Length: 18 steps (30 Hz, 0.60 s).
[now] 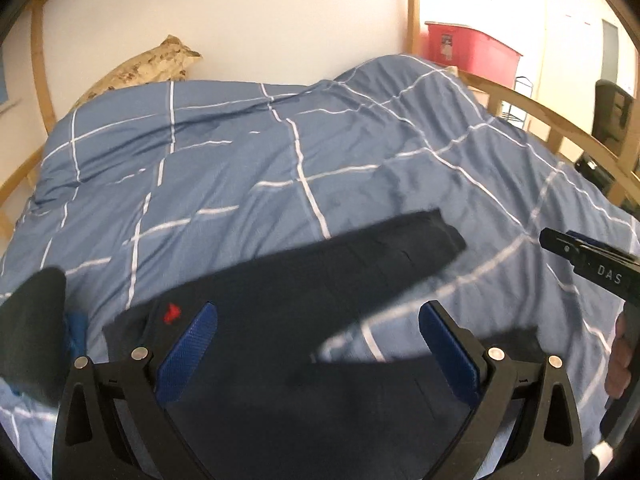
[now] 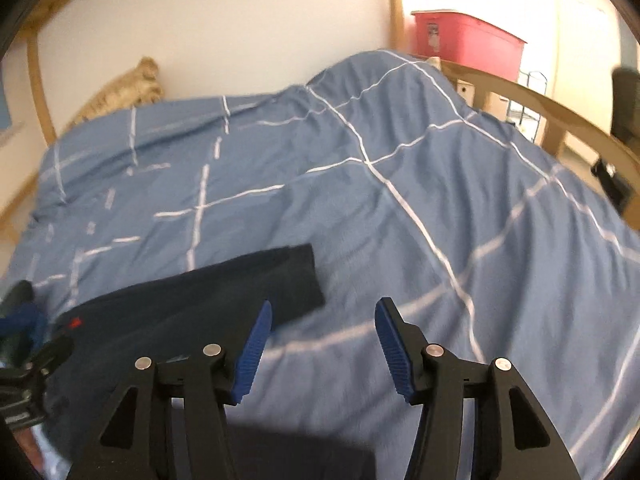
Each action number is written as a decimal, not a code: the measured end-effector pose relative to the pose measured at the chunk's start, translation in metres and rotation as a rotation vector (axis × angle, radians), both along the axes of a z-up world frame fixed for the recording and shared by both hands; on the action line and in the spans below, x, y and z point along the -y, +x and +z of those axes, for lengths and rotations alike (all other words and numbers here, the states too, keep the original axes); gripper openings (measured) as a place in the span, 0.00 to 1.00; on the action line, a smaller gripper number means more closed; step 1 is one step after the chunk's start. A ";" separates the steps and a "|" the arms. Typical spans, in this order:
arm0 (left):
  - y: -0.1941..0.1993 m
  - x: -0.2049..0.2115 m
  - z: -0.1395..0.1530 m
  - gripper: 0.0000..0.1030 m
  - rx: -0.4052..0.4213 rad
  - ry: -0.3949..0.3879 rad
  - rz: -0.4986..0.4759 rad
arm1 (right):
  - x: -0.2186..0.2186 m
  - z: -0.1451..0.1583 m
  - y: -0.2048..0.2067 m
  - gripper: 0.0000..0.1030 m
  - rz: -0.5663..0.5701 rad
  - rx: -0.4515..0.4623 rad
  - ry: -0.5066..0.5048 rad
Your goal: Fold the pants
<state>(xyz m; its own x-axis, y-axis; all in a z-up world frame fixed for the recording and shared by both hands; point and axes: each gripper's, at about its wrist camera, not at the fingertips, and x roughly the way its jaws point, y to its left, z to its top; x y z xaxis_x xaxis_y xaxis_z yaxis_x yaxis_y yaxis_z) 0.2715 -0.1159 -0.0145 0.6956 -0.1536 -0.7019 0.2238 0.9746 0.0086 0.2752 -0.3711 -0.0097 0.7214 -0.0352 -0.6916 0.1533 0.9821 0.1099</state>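
With both tongs angled down, left tongs (image 1: 318, 344) gaping over dark pants (image 1: 304, 276), right tongs (image 2: 324, 346) parted.

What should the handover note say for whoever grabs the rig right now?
Left gripper: open, nothing held, above the pants.
Right gripper: open, nothing held, over bare duvet beside the pants.
Pants: dark, lying on the blue checked duvet, looking folded lengthwise, far end squared off.
Left: judge whether another fold is needed; the near end is hidden behind the fingers.
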 end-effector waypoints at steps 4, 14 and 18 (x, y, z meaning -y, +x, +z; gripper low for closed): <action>-0.044 0.005 -0.009 1.00 0.021 0.002 -0.003 | 0.007 -0.017 -0.051 0.53 -0.041 -0.017 0.049; -0.098 0.020 -0.049 1.00 -0.010 0.019 0.004 | 0.021 -0.077 -0.086 0.53 -0.094 -0.117 0.244; -0.107 0.020 -0.059 1.00 -0.012 0.003 0.048 | 0.014 -0.090 -0.086 0.33 -0.087 -0.129 0.227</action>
